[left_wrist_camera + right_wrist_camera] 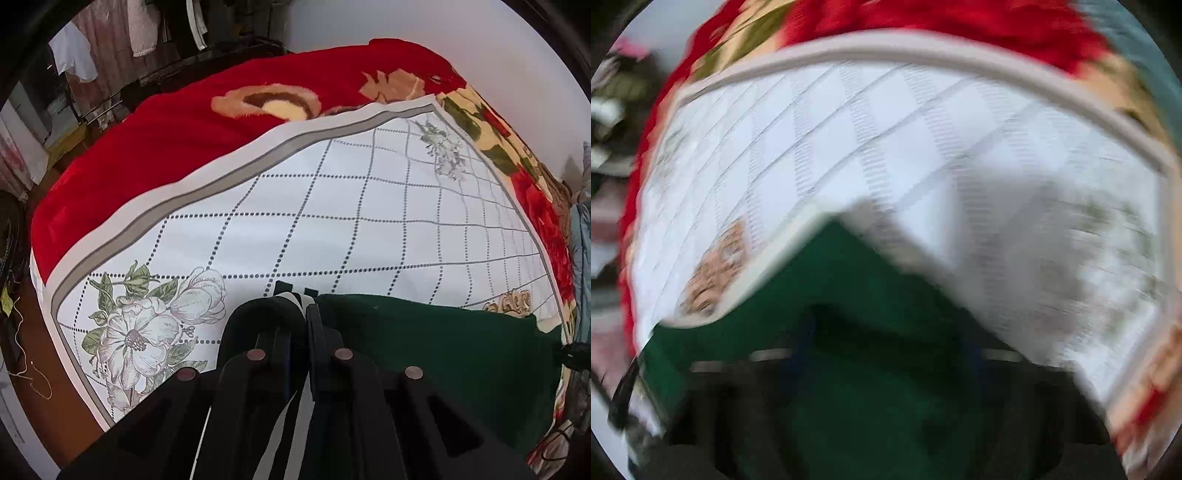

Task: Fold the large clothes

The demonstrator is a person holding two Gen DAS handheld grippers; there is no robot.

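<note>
A dark green garment [443, 350] with black and white striped trim lies at the near edge of a white checked floral sheet [332, 221] on the bed. My left gripper [306, 306] is shut on the garment's striped edge, the fabric pinched between its fingers. In the right wrist view the picture is heavily blurred by motion; the green garment [868, 295] fills the lower middle and covers my right gripper [886, 350], whose fingers I cannot make out clearly.
A red floral blanket [184, 129] lies under the sheet and shows along its far and right sides. Hanging clothes [74, 55] and clutter stand at the far left. The wooden floor [37, 369] with a cord is at the left.
</note>
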